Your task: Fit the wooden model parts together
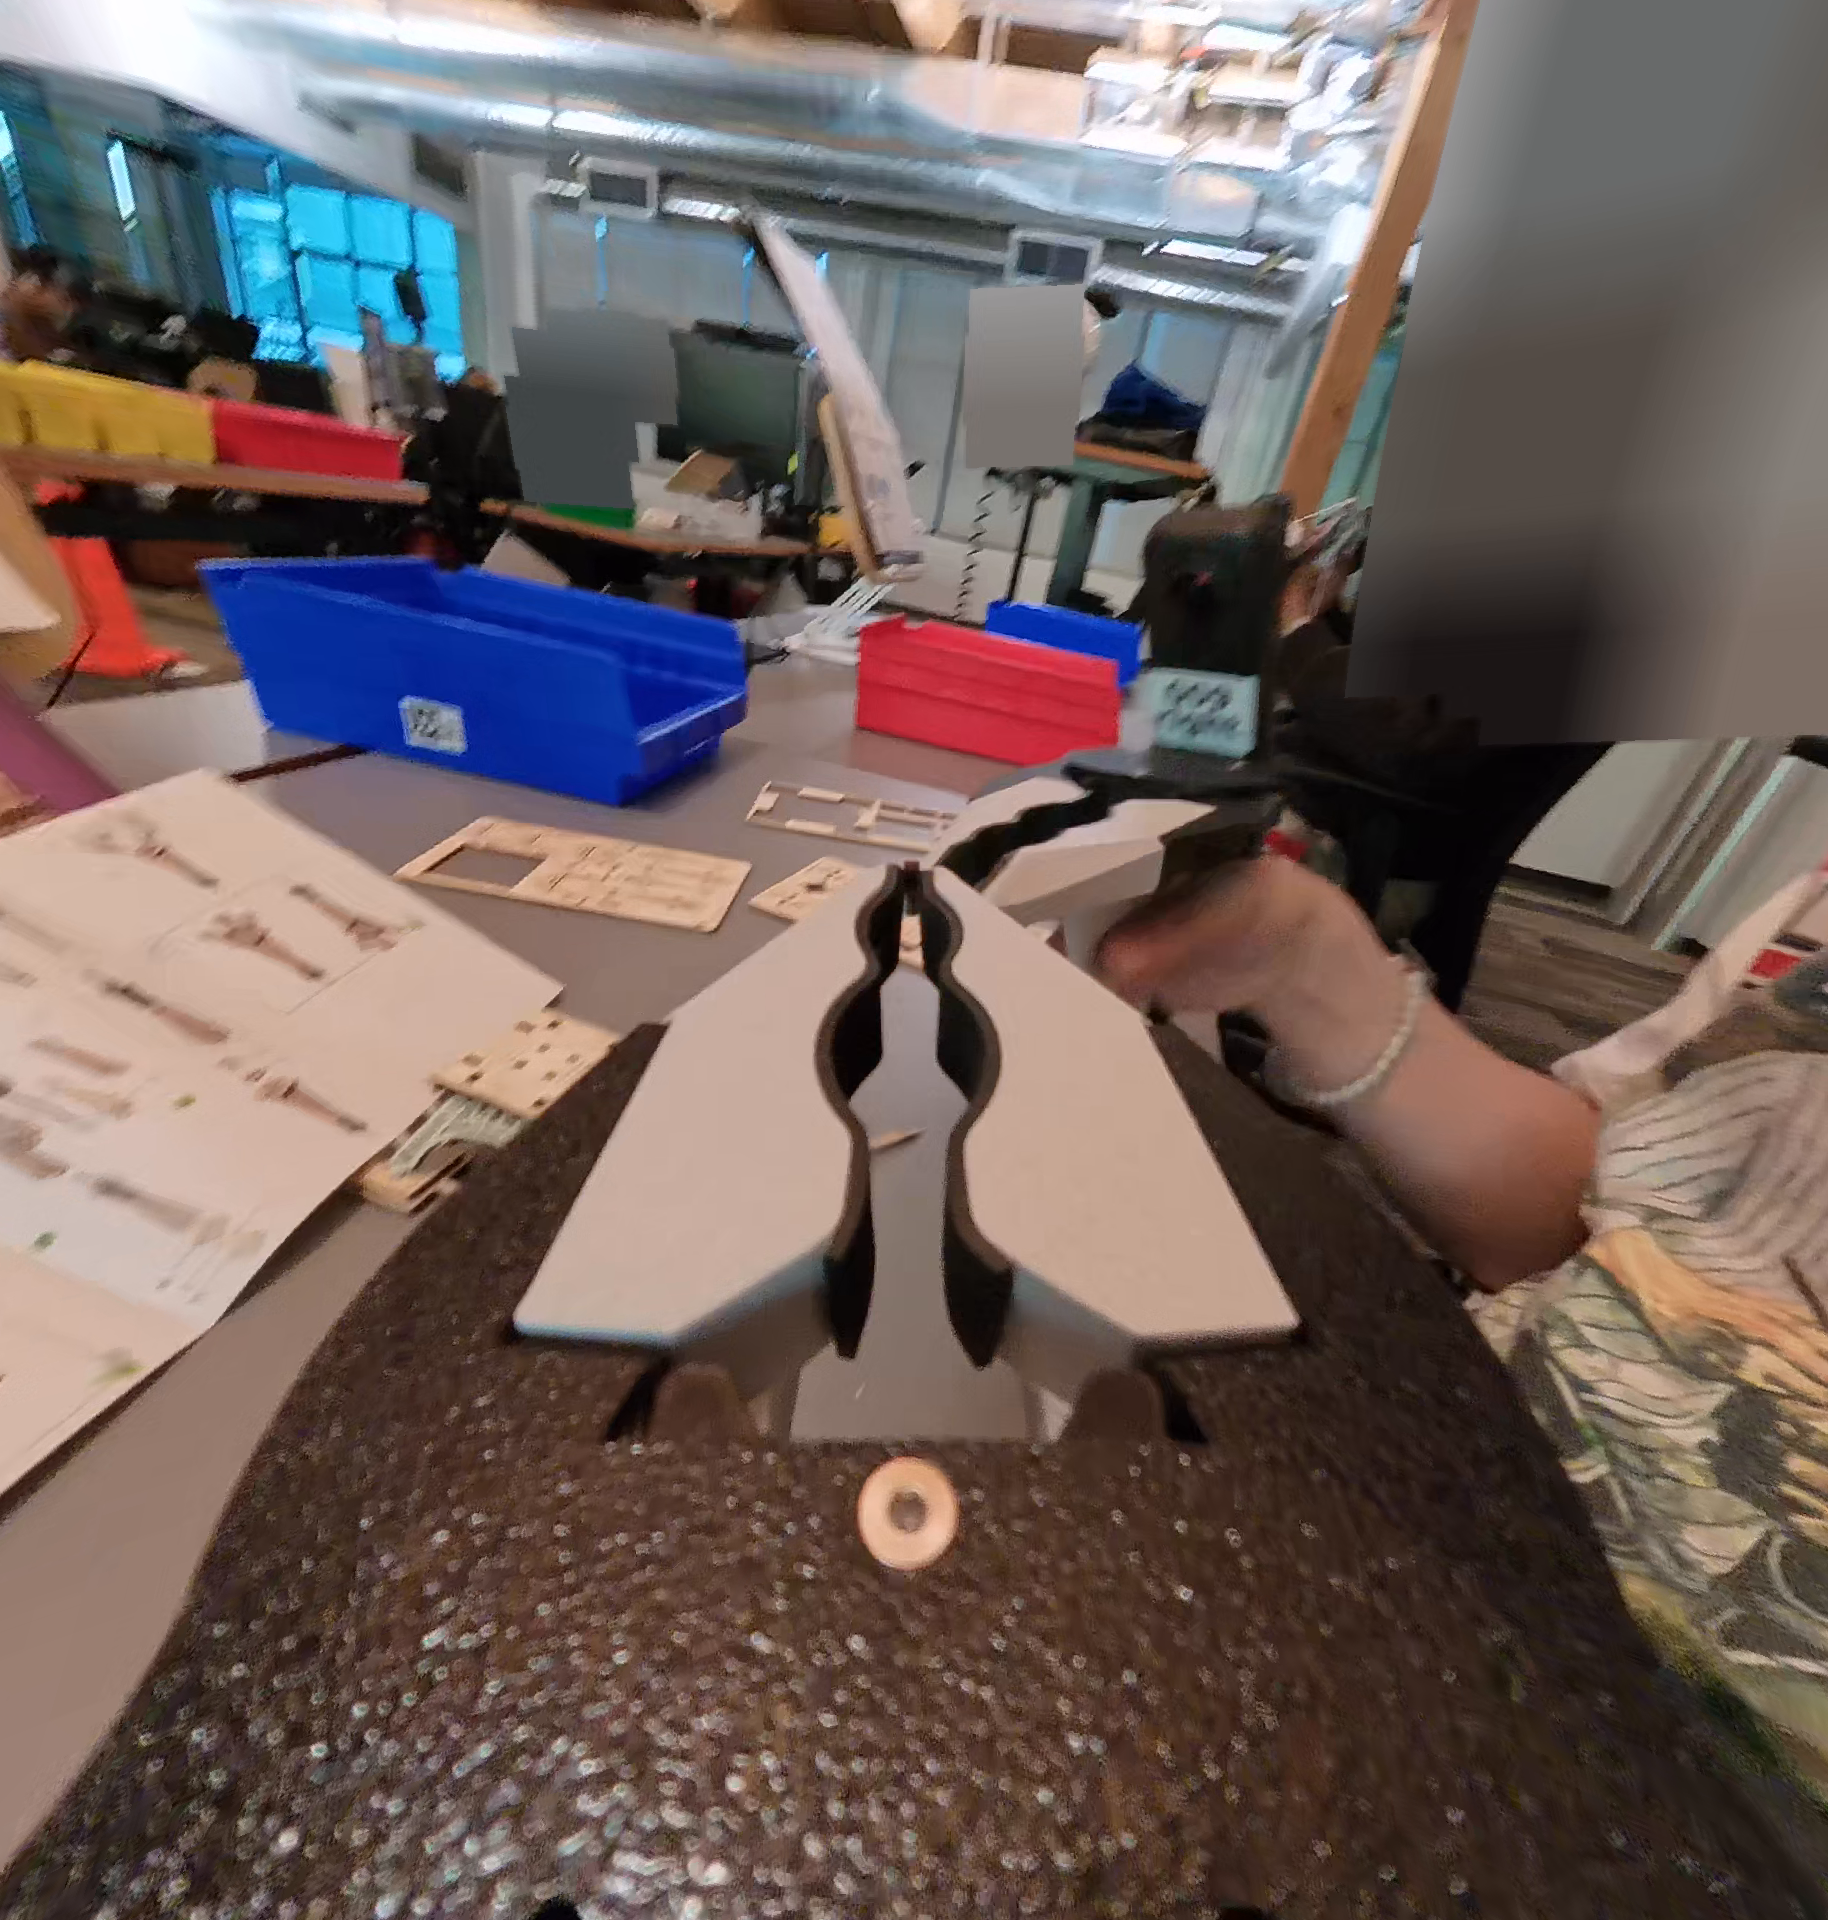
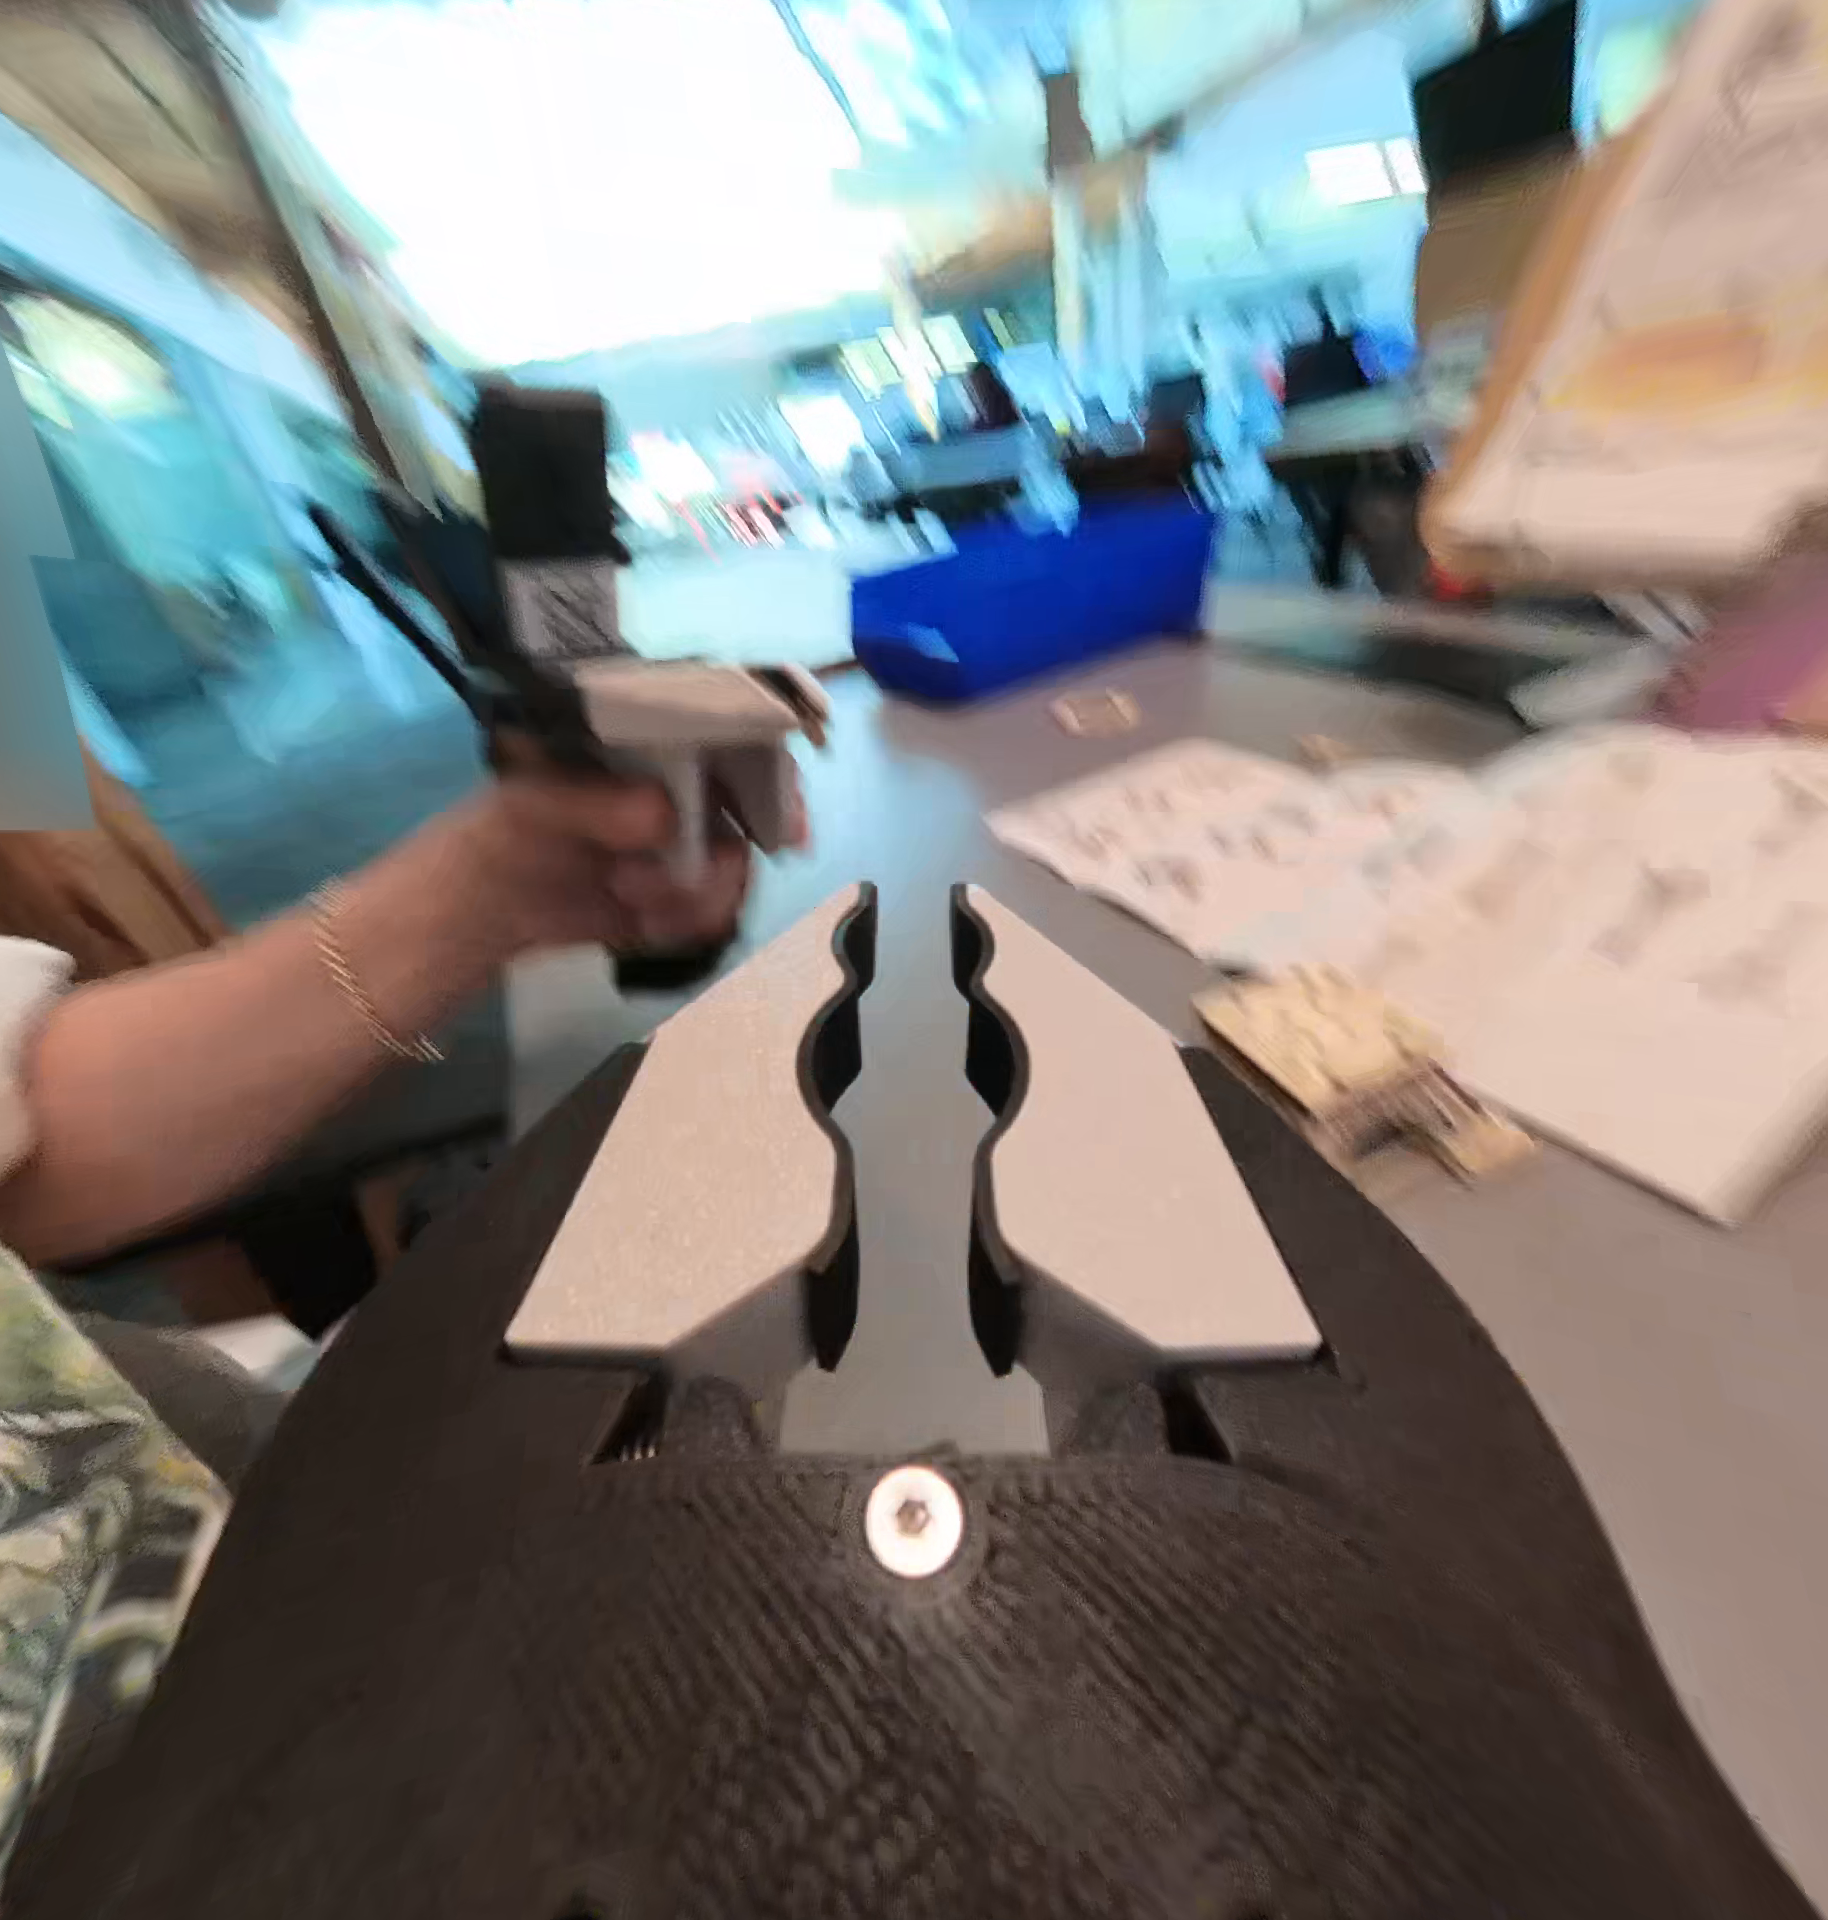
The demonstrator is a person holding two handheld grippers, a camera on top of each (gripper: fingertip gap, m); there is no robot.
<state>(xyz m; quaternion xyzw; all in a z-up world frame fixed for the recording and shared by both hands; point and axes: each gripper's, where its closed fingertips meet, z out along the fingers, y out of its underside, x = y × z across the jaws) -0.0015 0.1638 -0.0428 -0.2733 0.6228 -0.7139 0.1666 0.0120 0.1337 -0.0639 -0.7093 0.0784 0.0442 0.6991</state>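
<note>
My left gripper is held above the grey table. Its jaws are closed on a thin, dark-edged wooden part that pokes out at the tips. It also shows blurred in the right wrist view, held by a hand. My right gripper has a narrow gap between its fingers and holds nothing. It shows to the right in the left wrist view. A partly built wooden model lies by the instruction sheet and appears in the right wrist view. Laser-cut wooden sheets lie beyond.
A blue bin and a red bin stand at the back of the table. A small wood sliver lies below the left gripper. The instruction sheet covers the table's right side in the right wrist view. The person's arm is at the right. About 5 centimeters separates my left fingertips from my right.
</note>
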